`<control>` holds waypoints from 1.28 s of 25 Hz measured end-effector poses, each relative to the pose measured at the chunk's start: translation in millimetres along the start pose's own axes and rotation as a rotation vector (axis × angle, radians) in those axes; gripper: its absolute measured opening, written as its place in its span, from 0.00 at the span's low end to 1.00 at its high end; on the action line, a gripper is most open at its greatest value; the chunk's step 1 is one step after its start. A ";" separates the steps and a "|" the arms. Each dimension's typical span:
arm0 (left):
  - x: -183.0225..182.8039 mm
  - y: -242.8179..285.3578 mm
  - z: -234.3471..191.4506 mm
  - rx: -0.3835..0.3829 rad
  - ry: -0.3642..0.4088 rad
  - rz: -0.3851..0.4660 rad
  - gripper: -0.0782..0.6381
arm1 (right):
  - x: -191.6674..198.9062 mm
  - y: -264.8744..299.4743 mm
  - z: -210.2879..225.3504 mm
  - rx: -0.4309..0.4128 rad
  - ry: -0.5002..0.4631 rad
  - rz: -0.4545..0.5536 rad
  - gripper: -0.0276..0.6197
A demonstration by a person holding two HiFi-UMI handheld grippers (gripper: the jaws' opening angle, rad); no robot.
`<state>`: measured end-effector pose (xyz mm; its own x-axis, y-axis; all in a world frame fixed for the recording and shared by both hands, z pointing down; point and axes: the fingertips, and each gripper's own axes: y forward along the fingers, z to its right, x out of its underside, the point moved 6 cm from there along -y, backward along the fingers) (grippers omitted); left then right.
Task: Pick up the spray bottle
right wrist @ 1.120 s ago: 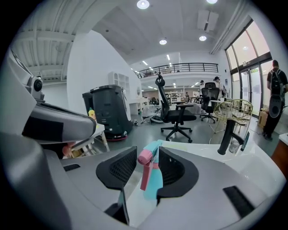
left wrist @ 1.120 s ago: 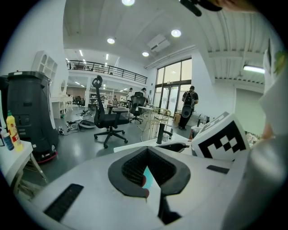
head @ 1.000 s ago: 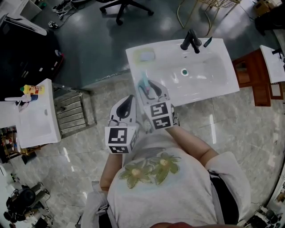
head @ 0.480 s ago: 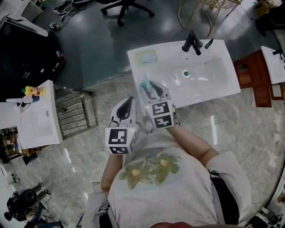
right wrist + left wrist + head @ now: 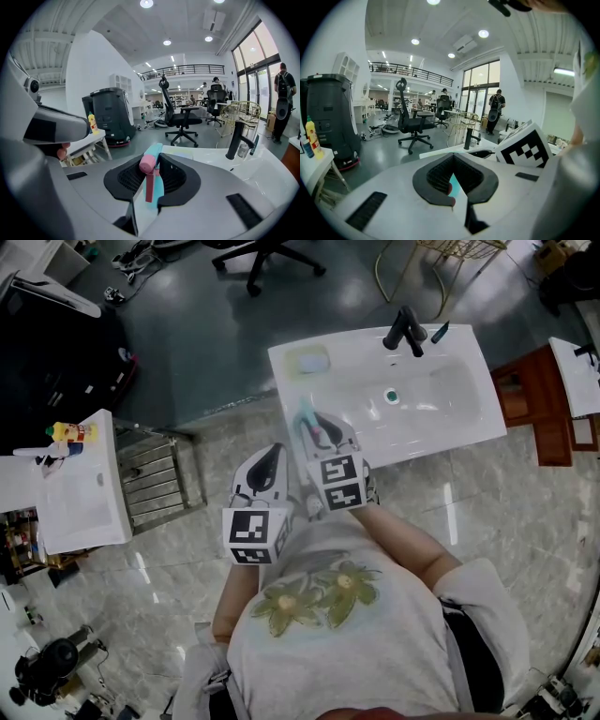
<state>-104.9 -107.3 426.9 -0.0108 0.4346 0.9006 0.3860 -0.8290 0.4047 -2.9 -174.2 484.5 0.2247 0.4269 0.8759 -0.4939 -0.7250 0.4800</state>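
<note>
1. My right gripper (image 5: 316, 427) has just been closing its fingers around the spray bottle (image 5: 305, 414). Both my hands and the bottle's spot look the same as a moment ago.
2. In the right gripper view, my right gripper (image 5: 152, 160) pinches the spray bottle (image 5: 150, 180) from both sides. The bottle's teal body stands upright in the gap. Its pink head and trigger face me, just above the pads.
3. In the head view the bottle is at the near left corner of the white worktop (image 5: 427, 442). It is left of the basin (image 5: 427, 390) and well apart from the black tap (image 5: 405, 326) at the far edge.
4. My left gripper (image 5: 272, 454) hangs just beside the right one, on its left, over the marble floor (image 5: 187, 559) short of the worktop's edge.
5. In the left gripper view, my left gripper (image 5: 452, 161) has its fingertips pressed together and holds nothing.
6. I cannot tell whether the bottle's base touches the worktop.
</note>
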 end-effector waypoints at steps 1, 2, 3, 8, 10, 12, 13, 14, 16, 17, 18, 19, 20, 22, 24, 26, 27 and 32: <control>-0.2 0.1 0.0 0.000 0.001 0.000 0.12 | 0.0 0.1 0.4 0.001 -0.001 0.000 0.18; -0.4 0.2 0.0 0.001 0.002 0.000 0.12 | 0.1 0.1 0.8 0.002 -0.002 0.000 0.17; -0.5 0.3 0.2 0.002 0.002 -0.001 0.12 | 0.4 0.2 1.0 0.004 -0.004 0.000 0.17; 0.1 1.4 -0.4 0.006 0.007 -0.002 0.12 | 0.7 2.4 1.2 0.009 -0.014 -0.003 0.16; -0.5 1.9 -0.7 0.007 0.007 -0.003 0.12 | 0.0 3.0 1.7 0.012 -0.017 -0.003 0.16; -0.6 1.9 -1.3 0.008 0.006 -0.003 0.12 | 0.0 2.9 1.7 0.016 -0.019 -0.002 0.16; -0.6 1.9 -1.7 0.007 0.005 -0.001 0.12 | 0.2 2.9 1.7 0.017 -0.019 -0.001 0.16; -0.5 1.8 -2.3 0.004 0.005 0.001 0.12 | 0.4 3.0 1.9 0.017 -0.019 -0.002 0.16; -0.7 1.5 -3.4 -0.002 0.003 0.005 0.12 | 0.3 3.5 2.6 0.014 -0.018 -0.003 0.16; -0.8 1.4 -3.6 -0.004 0.002 0.006 0.12 | 0.1 3.6 3.1 0.011 -0.018 -0.004 0.16; -0.8 1.3 -3.6 -0.005 0.001 0.007 0.12 | -0.1 3.5 3.5 0.008 -0.019 -0.004 0.15; -0.7 1.3 -3.6 -0.006 0.000 0.008 0.12 | -0.2 3.4 3.7 0.006 -0.020 -0.003 0.15; -0.6 1.1 -3.6 -0.006 0.000 0.008 0.12 | -0.2 3.4 3.7 0.003 -0.022 -0.002 0.15; 0.0 0.3 -3.8 -0.007 -0.002 0.009 0.12 | 0.0 3.6 3.1 -0.003 -0.023 -0.001 0.15; 1.0 -0.5 -3.6 -0.007 -0.003 0.009 0.12 | 0.4 3.5 2.8 -0.009 -0.022 0.000 0.15; 1.5 -1.0 -3.1 -0.007 -0.003 0.009 0.12 | 0.4 2.9 2.3 -0.018 -0.022 0.002 0.15; 1.4 -1.3 -3.2 -0.008 -0.002 0.009 0.12 | 0.2 2.6 1.8 -0.023 -0.023 0.002 0.15; -0.3 -2.9 -4.2 -0.009 -0.005 0.012 0.12 | -1.4 1.6 0.2 -0.036 -0.018 -0.002 0.15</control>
<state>-110.0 -106.5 426.1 -0.0018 0.4259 0.9048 0.3781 -0.8373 0.3949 -3.8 -176.1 484.0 0.2410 0.4186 0.8756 -0.5230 -0.7040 0.4805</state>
